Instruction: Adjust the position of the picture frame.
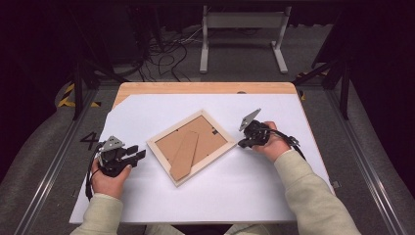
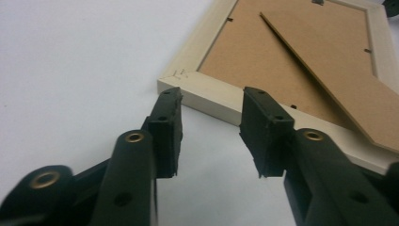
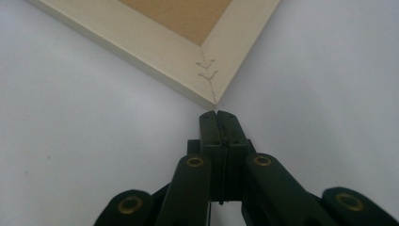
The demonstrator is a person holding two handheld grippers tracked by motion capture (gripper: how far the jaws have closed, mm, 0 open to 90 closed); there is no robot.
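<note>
1. The picture frame [image 1: 191, 146] lies face down and turned cornerwise near the middle of the white sheet [image 1: 244, 186] that covers the wooden table [image 1: 195, 88], its brown backing board [image 2: 263, 52] up and its fold-out stand [image 1: 185, 155] flat along the back.

2. Your left gripper [image 1: 138, 154] sits at the frame's left corner with its jaws parted about halfway and nothing between them. In the left gripper view the corner joint [image 2: 179, 75] stands just ahead of the left pad, while the right pad lines up with the near rail. That placing looks meant to bracket the corner rather than grip it yet.

3. Your right gripper [image 1: 241, 144] comes in from the opposite side with its jaws pressed fully together, holding nothing. The right gripper view puts the closed tip [image 3: 219, 115] just short of the right corner [image 3: 207, 77], where the mitre staples show; whether tip and wood touch cannot be told.

4. A shut tip makes a narrow, stiff pusher, so the right hand probably serves to nudge or pin the frame while the left takes hold.

5. With the frame flat on the sheet, a jaw has little edge to get under; expect it to slide unless both corners are steadied together.
</note>
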